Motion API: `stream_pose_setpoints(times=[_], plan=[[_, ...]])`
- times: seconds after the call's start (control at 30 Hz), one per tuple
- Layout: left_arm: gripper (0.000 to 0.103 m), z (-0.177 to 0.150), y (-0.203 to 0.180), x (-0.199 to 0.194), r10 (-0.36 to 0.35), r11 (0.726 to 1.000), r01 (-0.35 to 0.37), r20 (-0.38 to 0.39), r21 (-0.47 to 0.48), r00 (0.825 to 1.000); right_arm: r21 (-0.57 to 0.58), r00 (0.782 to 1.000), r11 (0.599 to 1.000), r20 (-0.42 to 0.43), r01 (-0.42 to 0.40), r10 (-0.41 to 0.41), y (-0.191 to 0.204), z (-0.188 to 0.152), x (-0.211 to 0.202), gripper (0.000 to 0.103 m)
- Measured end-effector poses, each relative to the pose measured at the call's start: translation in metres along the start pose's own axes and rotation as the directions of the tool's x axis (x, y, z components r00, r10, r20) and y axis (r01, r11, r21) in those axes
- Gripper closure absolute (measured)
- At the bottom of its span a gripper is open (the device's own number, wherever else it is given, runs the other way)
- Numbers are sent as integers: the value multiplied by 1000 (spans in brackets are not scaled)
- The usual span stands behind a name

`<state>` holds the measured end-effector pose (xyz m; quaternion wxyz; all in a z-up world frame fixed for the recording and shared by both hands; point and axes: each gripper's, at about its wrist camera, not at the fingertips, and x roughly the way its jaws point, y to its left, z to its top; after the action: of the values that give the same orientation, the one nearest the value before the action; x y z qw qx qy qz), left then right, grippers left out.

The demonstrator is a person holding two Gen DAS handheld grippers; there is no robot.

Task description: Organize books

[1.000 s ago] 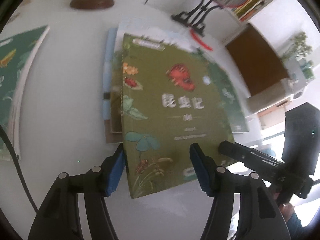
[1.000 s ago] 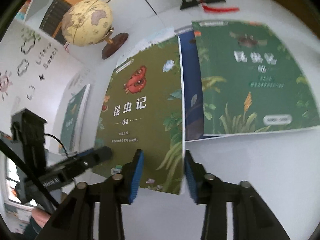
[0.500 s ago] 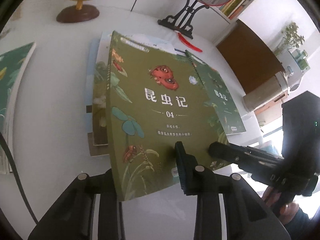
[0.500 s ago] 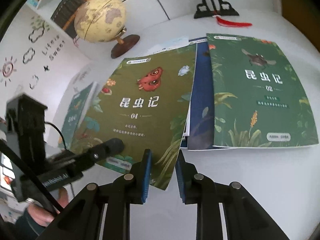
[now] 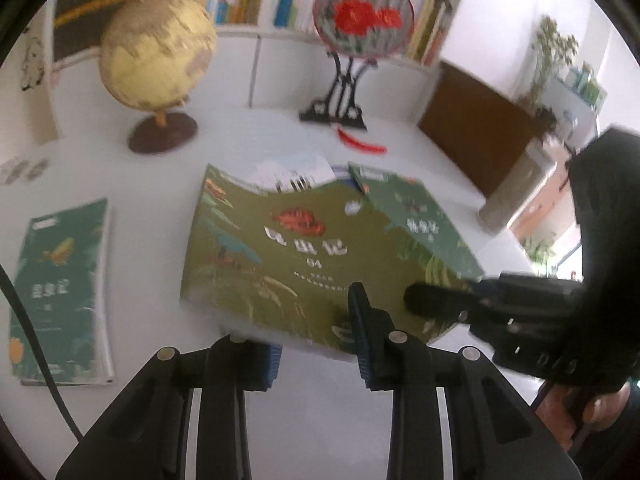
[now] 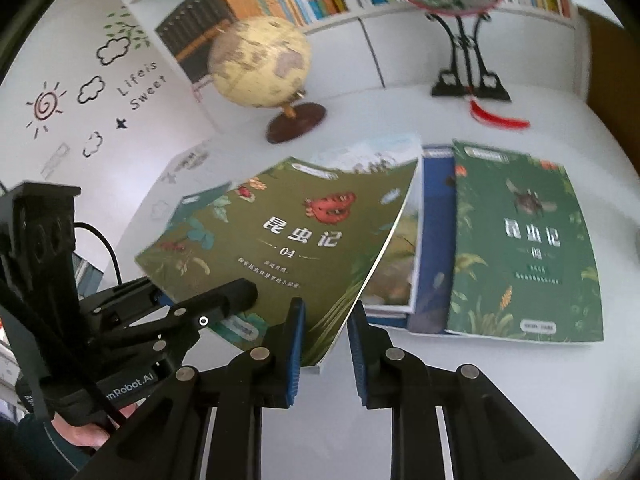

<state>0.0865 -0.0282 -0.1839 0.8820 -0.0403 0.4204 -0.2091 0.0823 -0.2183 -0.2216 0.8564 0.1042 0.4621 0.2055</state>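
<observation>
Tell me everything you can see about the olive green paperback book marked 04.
The olive green paperback book marked 04 has a soft, glossy cover with white Chinese title characters, a red insect and leafy plants. It is closed, tilted with its near edge raised off the white table, and sags in the middle. The left claw and right claw each pinch that near edge. Its far end overlaps a flat pile of books.

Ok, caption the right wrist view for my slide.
Both grippers lift the olive-green "04" book by its near edge, above a stack beside the dark-green book.
</observation>
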Motion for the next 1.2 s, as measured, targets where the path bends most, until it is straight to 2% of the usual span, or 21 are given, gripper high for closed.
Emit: stream_pose_setpoints(times=[0.07, 0.23, 0.47, 0.6, 0.7, 0.93, 1.2], plan=[[76, 2, 4, -14, 5, 1000, -5, 32, -14, 999, -11, 1000, 1000, 17, -19, 19, 10, 3, -8, 82], [76, 9, 21, -49, 78, 997, -75, 111, -35, 991, -69, 995, 996, 73, -61, 66, 44, 19, -21, 82], [76, 19, 78, -97, 192, 974, -163, 189, -155, 963, -192, 982, 970, 93, -147, 167, 108, 49, -6, 82], [76, 18, 111, -97, 268, 953, -237, 164, -189, 949, -232, 974, 952, 61, -200, 219, 141, 61, 22, 82], [76, 14, 136, -89, 290, 940, -255, 137, -225, 947, -260, 972, 940, 20, -220, 233, 160, 67, 51, 82], [76, 5, 181, -60, 298, 920, -269, 61, -283, 953, -259, 973, 938, -77, -229, 216, 178, 70, 120, 82], [76, -5, 202, -41, 278, 917, -257, 28, -305, 960, -241, 975, 947, -119, -213, 189, 181, 71, 158, 82]])
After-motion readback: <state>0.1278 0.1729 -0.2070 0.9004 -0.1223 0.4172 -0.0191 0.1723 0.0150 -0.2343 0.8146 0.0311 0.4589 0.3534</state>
